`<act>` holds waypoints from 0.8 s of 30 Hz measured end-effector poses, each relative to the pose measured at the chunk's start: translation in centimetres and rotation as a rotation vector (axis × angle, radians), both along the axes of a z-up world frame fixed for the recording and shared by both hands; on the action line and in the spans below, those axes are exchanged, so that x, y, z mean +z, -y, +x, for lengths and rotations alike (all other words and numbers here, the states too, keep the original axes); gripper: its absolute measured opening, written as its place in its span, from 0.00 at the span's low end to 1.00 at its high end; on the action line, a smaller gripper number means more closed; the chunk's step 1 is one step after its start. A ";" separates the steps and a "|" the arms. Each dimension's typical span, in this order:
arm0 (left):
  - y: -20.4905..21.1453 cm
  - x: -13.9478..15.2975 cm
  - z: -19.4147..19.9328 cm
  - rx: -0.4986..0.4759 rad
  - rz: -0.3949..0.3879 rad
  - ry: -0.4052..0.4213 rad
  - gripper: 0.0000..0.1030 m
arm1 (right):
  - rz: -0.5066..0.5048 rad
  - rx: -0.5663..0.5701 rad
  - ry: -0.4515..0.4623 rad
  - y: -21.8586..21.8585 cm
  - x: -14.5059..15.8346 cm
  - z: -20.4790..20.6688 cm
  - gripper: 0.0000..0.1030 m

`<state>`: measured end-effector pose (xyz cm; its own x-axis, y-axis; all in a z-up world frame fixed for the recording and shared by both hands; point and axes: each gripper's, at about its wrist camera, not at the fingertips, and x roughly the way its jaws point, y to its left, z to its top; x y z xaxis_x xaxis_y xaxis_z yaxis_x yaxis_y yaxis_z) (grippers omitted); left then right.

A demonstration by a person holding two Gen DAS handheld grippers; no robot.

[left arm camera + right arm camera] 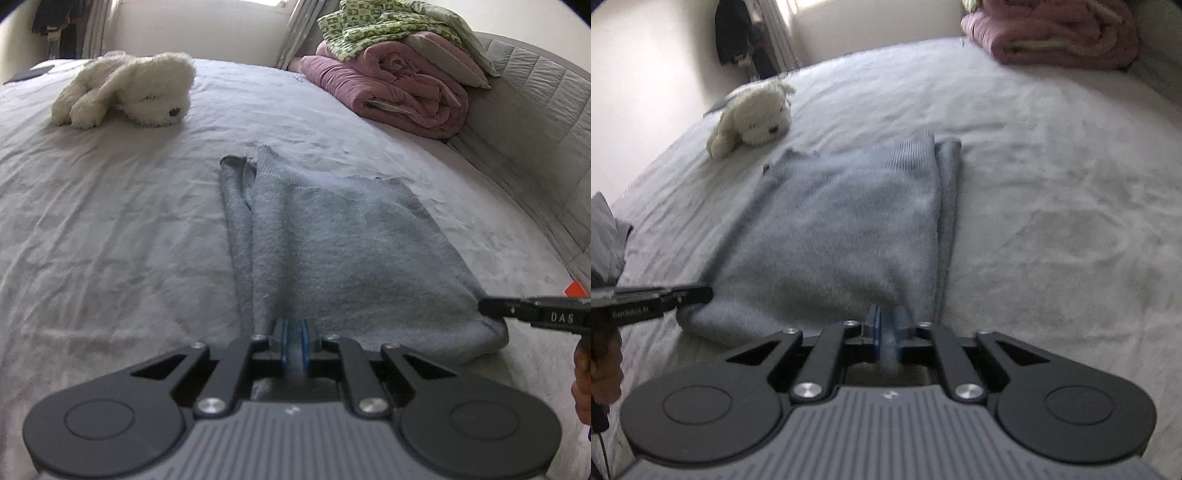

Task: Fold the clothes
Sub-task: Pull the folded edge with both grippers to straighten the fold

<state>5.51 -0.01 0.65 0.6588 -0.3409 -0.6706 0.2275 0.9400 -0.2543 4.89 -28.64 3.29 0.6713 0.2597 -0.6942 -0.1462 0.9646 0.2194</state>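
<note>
A grey-blue knitted sweater [332, 240] lies folded lengthwise on the bed, with a narrow strip along one side. In the left wrist view my left gripper [293, 338] is shut on the sweater's near edge, and fabric fills the gap between its blue pads. My right gripper [484, 308] comes in from the right, its tip at the sweater's near right corner. In the right wrist view the sweater [842, 229] runs away from my right gripper [886, 332], whose blue pads pinch a bunch of the near edge. The left gripper [701, 293] has its tip on the near left corner.
A white plush dog [129, 92] lies on the far left of the pale grey sheet [92, 221]. A rolled pink quilt [399, 88] under a green patterned blanket [369, 33] sits against the padded headboard [535, 110]. Another grey cloth [605, 236] lies at the left edge.
</note>
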 end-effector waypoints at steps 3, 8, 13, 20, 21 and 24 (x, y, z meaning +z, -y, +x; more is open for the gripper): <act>0.4 0.3 -0.4 -0.013 0.012 0.018 0.13 | 0.027 0.031 0.038 -0.6 0.5 -0.4 0.19; 0.3 0.0 -0.3 -0.002 0.006 -0.002 0.13 | 0.018 0.170 0.079 -3.9 0.4 -1.2 0.19; 0.4 -0.1 -0.4 0.002 0.003 -0.011 0.13 | -0.047 0.247 0.044 -6.5 -1.3 -0.9 0.19; 1.4 1.4 -1.6 -0.024 0.056 0.113 0.13 | -0.067 0.242 0.023 -7.1 -1.9 -0.5 0.17; 1.7 1.8 -1.9 -0.040 0.057 0.143 0.13 | -0.068 0.241 0.024 -7.2 -1.9 -0.6 0.17; 2.6 2.0 -2.2 -0.081 0.028 0.167 0.13 | -0.068 0.237 0.026 -7.3 -2.0 -0.7 0.17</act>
